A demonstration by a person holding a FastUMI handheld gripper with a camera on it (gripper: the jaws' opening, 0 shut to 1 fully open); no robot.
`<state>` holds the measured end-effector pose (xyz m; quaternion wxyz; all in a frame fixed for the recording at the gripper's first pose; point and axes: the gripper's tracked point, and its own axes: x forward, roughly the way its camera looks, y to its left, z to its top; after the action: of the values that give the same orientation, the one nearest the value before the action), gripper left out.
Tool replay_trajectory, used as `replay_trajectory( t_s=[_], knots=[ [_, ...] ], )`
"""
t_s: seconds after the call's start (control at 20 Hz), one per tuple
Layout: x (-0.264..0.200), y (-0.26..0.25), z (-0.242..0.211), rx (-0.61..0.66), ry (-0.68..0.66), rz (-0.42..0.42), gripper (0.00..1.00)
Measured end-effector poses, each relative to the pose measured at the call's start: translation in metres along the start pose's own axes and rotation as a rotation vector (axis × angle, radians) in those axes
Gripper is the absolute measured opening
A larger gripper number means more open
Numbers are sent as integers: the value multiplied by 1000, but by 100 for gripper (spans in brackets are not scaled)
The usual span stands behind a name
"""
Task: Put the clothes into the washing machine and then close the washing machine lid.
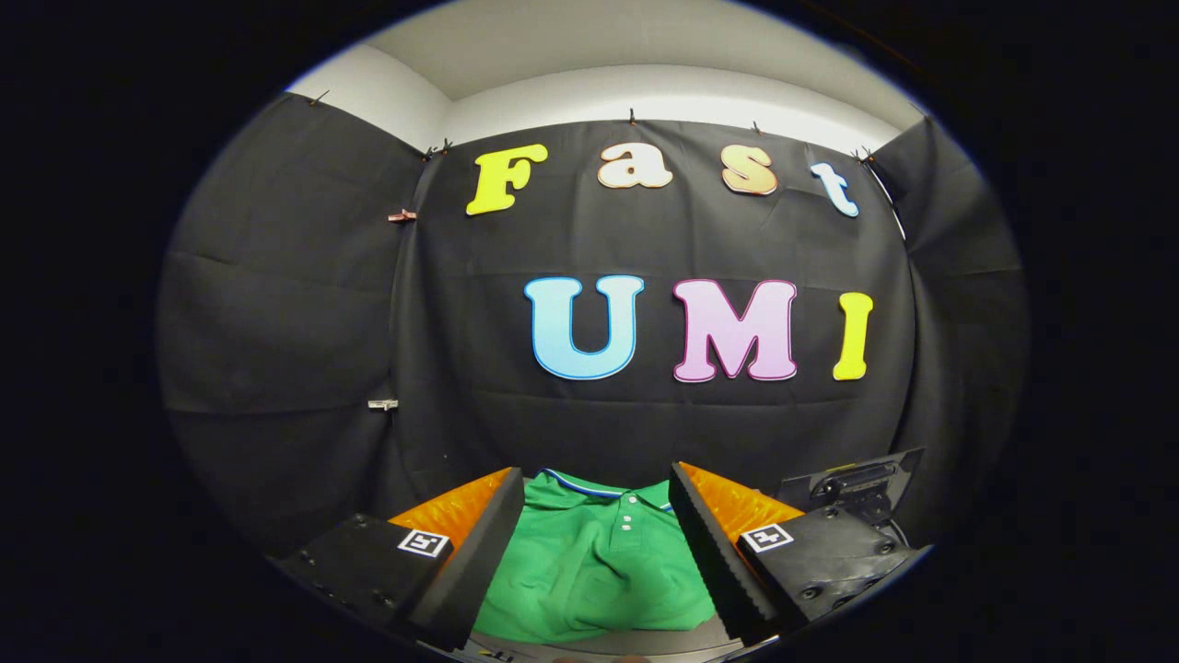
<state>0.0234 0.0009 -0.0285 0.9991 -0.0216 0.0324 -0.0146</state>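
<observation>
- Shirt [594,566]: a green polo with a striped collar and a buttoned placket is laid flat on a surface below the fingers, collar toward the cloth wall. It is seen between the two fingers, which are not touching it, so it is judged not yet picked up.
- Cloth wall [295,304]: it hangs close behind the shirt, so little room is left beyond the collar; more open room is judged to lie on the near side.
- Gripper [597,543]: it is released, with the fingers spread wide and the shirt framed in the gap, most likely so that a fold of fabric can be pinched once it is lowered.
- Dark machine part [852,483]: a piece with a handle-like ridge is seen just beyond the right finger; whether it belongs to the washing machine cannot be told.
- Clips [402,216]: small clips are fixed along the wall seam, well apart from the shirt.
</observation>
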Motion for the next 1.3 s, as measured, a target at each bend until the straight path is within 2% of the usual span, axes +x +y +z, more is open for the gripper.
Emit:
replay_trajectory(
  t_s=[0.55, 1.05, 1.2, 1.3],
  knots=[
    [5, 0, -15, -16, 55, 16, 99],
    [13, -10, -22, -25, 106, -10, 98],
    [25, -6, -43, -32, 197, 9, 98],
    [34, -14, -53, -57, 246, -15, 98]
  ],
)
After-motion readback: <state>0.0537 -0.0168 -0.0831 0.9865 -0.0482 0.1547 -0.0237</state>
